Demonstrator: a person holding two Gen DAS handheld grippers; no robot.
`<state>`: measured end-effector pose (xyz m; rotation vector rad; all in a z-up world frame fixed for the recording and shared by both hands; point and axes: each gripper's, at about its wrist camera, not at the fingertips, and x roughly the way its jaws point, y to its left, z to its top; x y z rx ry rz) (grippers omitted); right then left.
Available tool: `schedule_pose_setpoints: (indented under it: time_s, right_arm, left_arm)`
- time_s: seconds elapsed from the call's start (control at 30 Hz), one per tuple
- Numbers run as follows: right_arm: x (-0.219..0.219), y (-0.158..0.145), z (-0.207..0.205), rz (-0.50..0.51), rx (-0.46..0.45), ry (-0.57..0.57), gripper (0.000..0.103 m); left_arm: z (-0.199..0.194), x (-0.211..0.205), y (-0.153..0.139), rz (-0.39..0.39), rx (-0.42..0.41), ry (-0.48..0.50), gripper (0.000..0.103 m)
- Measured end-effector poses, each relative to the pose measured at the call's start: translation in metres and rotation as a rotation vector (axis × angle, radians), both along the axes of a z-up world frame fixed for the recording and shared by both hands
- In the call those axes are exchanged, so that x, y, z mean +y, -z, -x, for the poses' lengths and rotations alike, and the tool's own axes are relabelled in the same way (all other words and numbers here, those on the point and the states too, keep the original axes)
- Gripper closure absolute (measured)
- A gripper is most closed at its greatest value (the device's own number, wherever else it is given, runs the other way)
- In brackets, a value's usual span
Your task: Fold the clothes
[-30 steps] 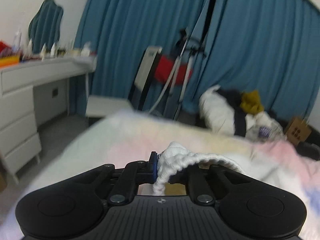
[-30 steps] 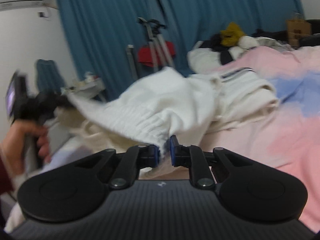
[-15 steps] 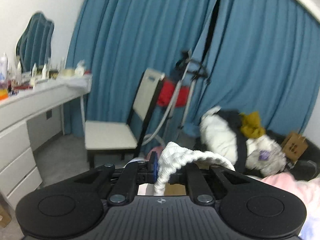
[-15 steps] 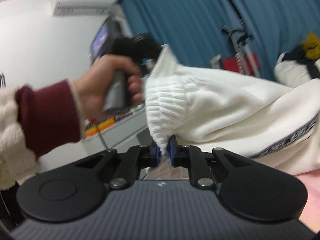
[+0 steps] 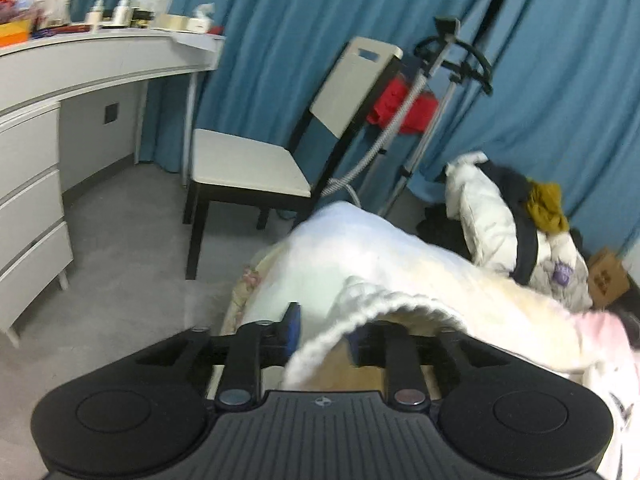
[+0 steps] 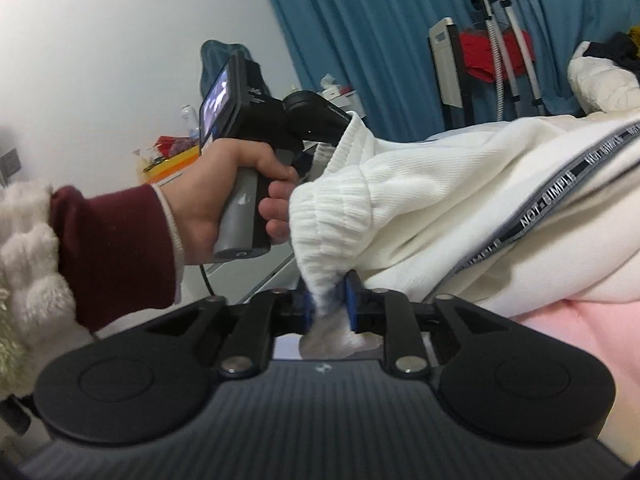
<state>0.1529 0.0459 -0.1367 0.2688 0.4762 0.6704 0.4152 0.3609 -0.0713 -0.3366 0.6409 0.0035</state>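
Note:
A white ribbed garment (image 6: 460, 184) with a grey lettered tape lies stretched across the pink bed cover (image 6: 580, 344). My right gripper (image 6: 328, 304) has its jaws opening, and the garment's ribbed cuff (image 6: 328, 220) still hangs between the blue pads. My left gripper (image 5: 324, 330) is opening too. The ribbed hem (image 5: 360, 304) droops across it, clear of the left pad and covering the right one. In the right wrist view a hand (image 6: 224, 188) in a maroon sleeve holds the left gripper's handle, its fingertips hidden behind the garment.
A white chair (image 5: 248, 168) stands by the bed corner (image 5: 248, 280), with a white dresser (image 5: 32, 184) to its left. A steamer stand (image 5: 440, 60), a heap of clothes (image 5: 492, 216) and a cardboard box (image 5: 606, 276) sit before blue curtains (image 5: 280, 20).
Both grippers' jaws have parted from a tight pinch on the ribbed edge. The left gripper swung down toward the bed corner, and the garment has come down onto the bed.

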Motion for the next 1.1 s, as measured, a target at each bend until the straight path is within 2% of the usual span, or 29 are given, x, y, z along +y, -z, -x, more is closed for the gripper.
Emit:
schedule_pose_setpoints:
  time_s: [0.07,0.1,0.13,0.17,0.23,0.37,0.6,0.73,0.9,1.1]
  right_arm:
    - [-0.001,0.001,0.002,0.013,0.007,-0.038,0.053]
    - [-0.001,0.001,0.005,0.021,0.005,-0.06,0.032]
    - [0.0,0.001,0.01,0.034,-0.007,-0.083,0.017]
    - [0.001,0.0,0.018,0.052,-0.021,-0.095,0.015]
    - [0.003,-0.009,0.037,0.091,-0.048,-0.102,0.014]
    - [-0.005,-0.034,0.067,0.106,-0.068,-0.108,0.014]
    - [-0.057,-0.084,0.108,0.124,-0.162,-0.009,0.015]
    - [-0.101,-0.102,0.131,0.148,-0.2,0.072,0.015]
    - [-0.162,-0.104,0.143,0.196,-0.239,0.177,0.015]
    - [-0.23,-0.089,0.138,0.149,-0.233,0.327,0.015]
  left_arm:
    - [0.014,0.009,-0.006,-0.035,0.01,-0.027,0.037]
    - [0.024,0.014,-0.01,-0.047,0.015,-0.047,0.036]
    - [0.036,0.019,-0.014,-0.048,0.011,-0.063,0.036]
    - [0.05,0.022,-0.02,-0.04,0.002,-0.075,0.033]
    - [0.08,0.027,-0.032,-0.032,-0.018,-0.094,0.027]
    - [0.144,0.003,-0.064,-0.08,-0.068,-0.07,0.024]
    - [0.241,-0.089,-0.1,-0.116,-0.154,0.055,0.022]
    - [0.291,-0.152,-0.114,-0.076,-0.202,0.118,0.022]
    - [0.327,-0.232,-0.118,-0.062,-0.234,0.194,0.021]
    - [0.34,-0.303,-0.108,-0.033,-0.235,0.214,0.021]
